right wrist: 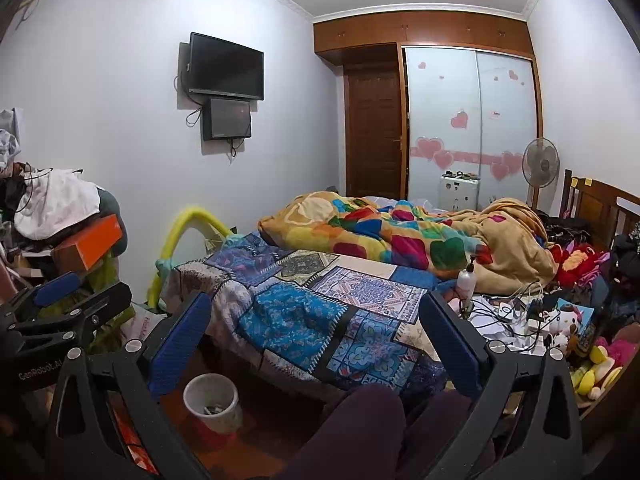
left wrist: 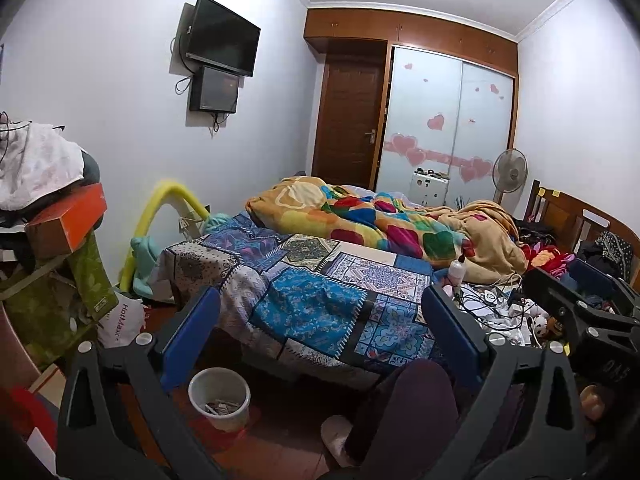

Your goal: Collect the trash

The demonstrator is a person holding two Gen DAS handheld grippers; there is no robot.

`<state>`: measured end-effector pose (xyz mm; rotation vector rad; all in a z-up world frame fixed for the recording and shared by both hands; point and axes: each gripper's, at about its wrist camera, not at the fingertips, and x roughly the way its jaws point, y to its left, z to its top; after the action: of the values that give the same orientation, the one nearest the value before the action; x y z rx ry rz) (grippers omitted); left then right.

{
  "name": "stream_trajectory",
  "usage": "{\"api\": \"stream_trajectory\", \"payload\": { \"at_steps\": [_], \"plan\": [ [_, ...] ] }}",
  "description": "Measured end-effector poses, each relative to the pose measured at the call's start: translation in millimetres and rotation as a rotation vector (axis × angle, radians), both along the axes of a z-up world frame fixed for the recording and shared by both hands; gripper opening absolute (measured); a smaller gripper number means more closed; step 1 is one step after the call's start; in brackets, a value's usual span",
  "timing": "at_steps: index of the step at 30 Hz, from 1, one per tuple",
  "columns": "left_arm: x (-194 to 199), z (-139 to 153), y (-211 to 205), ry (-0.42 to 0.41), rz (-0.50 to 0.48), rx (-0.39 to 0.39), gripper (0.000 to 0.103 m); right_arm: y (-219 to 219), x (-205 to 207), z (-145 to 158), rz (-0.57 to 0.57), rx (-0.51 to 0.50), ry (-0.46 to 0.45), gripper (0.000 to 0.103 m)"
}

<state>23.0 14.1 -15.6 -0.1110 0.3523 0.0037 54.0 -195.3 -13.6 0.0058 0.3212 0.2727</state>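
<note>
A: We start at the left. There's a heap of clothes with an orange box under it, stacked on a cluttered shelf.

B: Next, the white bin on the floor, just in front of the bed's near edge. We see paper scraps lying in its bottom.

A: Left tongs: jaws wide, nothing between the blue pads. Only the patchwork bedspread shows through the gap.

B: Right tongs: also wide, nothing gripped. Same bedspread behind them. In the right view the left tongs show at the left edge.

A: Both point slightly downward, across the bed. Dark trouser legs show at the bottom middle, a pale slipper on the floor beside the bin.

B: Mid bed we have a crumpled multicolour blanket. A pump bottle stands upright just right of the bedspread.

A: To its right: tangled cables and white paper bits lying on the bed, near plush toys. That litter sits well apart from the bin.

B: Far right, a wooden headboard and a standing fan by the wardrobe. A TV hangs on the left wall.
</note>
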Motion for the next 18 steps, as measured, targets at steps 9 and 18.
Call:
{"api": "stream_trajectory", "payload": {
  "at_steps": [9, 18],
  "plan": [
    [-0.2, 1.6, -1.1, -0.011, -0.013, 0.011, 0.101, -0.5, 1.3, -0.3, 0.003, 0.0, 0.002, 0.103],
    [-1.5, 0.7, -2.9, -0.011, -0.029, 0.016, 0.102, -2.5, 3.1, -1.0, 0.006, -0.002, 0.003, 0.103]
  ]
}}
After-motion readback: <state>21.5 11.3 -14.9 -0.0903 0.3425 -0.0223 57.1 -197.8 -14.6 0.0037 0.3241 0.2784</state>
